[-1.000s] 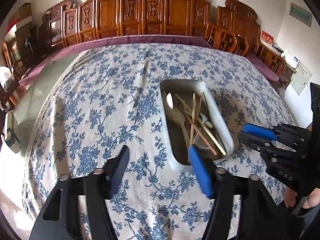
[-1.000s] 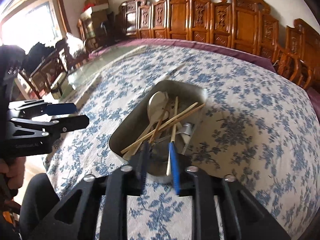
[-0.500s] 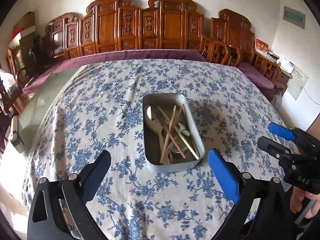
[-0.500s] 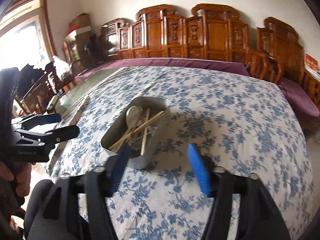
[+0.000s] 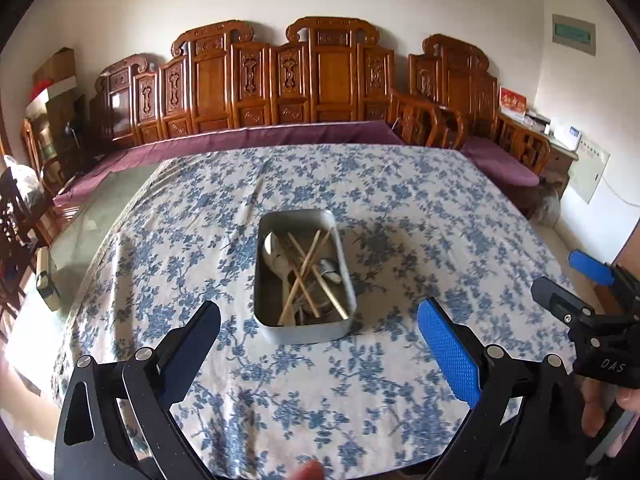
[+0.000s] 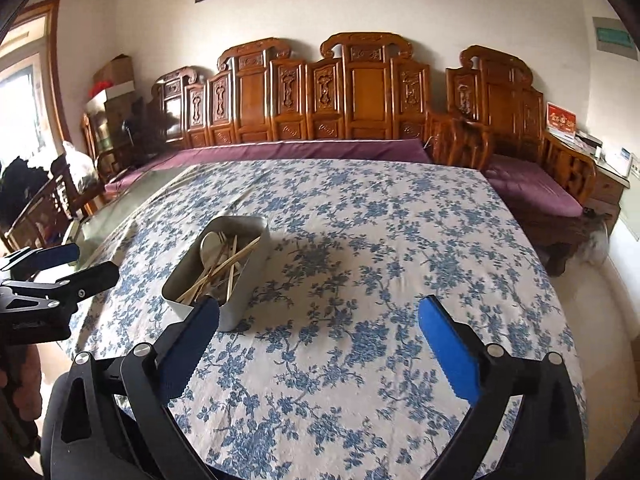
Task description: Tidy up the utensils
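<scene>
Left gripper [image 5: 318,330] angled down over tablecloth [image 5: 400,200], fingers released wide, nothing between. Metal tray [image 5: 306,330] at its twelve o'clock, holding crossed chopsticks [image 5: 308,264] and a spoon [image 5: 274,250]. Right gripper [image 6: 320,330] tilted down likewise, jaws still opening, empty; tray at its ten o'clock.

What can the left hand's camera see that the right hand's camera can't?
Only the left wrist view looks down into the tray, showing the small metal pieces beside the chopsticks, and the right gripper at its edge. Only the right wrist view shows the window and the left gripper. Both show the tray with chopsticks and a spoon on the flowery cloth, the wooden bench, and their own gripper with nothing between its fingers; the right one's jaws are opening.
</scene>
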Demonstrator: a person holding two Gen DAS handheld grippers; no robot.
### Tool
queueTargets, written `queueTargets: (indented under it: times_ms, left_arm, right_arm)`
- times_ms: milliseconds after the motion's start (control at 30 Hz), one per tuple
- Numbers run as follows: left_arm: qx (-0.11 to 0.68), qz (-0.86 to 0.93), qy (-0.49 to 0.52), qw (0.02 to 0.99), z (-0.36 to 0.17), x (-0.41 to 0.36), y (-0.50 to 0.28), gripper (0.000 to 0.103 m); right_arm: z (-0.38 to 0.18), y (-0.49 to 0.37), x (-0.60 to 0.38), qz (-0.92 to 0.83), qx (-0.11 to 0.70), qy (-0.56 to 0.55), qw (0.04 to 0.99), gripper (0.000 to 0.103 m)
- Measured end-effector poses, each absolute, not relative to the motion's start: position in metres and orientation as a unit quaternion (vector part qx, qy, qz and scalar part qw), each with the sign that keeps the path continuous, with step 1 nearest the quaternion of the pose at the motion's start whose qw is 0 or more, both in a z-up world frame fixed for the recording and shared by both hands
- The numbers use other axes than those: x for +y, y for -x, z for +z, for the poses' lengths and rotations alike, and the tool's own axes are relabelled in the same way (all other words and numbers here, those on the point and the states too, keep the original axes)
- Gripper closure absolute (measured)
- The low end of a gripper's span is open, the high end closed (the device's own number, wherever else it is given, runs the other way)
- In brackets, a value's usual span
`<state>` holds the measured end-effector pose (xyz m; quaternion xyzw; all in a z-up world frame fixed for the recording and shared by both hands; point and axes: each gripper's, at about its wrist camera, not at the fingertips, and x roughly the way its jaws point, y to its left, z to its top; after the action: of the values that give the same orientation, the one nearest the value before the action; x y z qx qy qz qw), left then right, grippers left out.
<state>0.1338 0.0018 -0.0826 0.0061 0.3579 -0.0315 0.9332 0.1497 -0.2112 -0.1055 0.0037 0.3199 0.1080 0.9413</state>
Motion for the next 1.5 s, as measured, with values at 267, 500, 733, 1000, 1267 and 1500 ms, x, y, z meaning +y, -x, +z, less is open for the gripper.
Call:
queueTargets:
  times_ms: [267,500,733,1000,1267,1500]
  left_arm:
    - [0.336,-0.038,-0.01,0.941,-0.062,-0.016,-0.112,0.008]
    - [0.319,-0.045,-0.011,0.947,-0.042,-0.027,-0.094,0.008]
    - [0.289,-0.04,-0.009,0.957,-0.012,-0.026,-0.076,0.008]
    - [0.241,-0.028,-0.006,0.97,0.023,-0.019,-0.046,0.008]
    - [0.222,-0.016,0.001,0.975,0.035,-0.01,-0.03,0.008]
    - [0.227,-0.013,0.004,0.974,0.032,-0.005,-0.031,0.008]
  right_arm:
    - [-0.09,-0.128,-0.229,0.092,0.302,-0.012,0.949,0.003]
    - [-0.073,-0.112,-0.233,0.083,0.285,-0.013,0.955,0.003]
    - [-0.037,-0.089,-0.231,0.086,0.241,-0.015,0.967,0.003]
    - [0.004,-0.056,-0.225,0.089,0.184,-0.013,0.979,0.003]
    - [0.024,-0.035,-0.22,0.091,0.159,-0.016,0.983,0.003]
    - [0.025,-0.034,-0.219,0.088,0.159,-0.013,0.983,0.003]
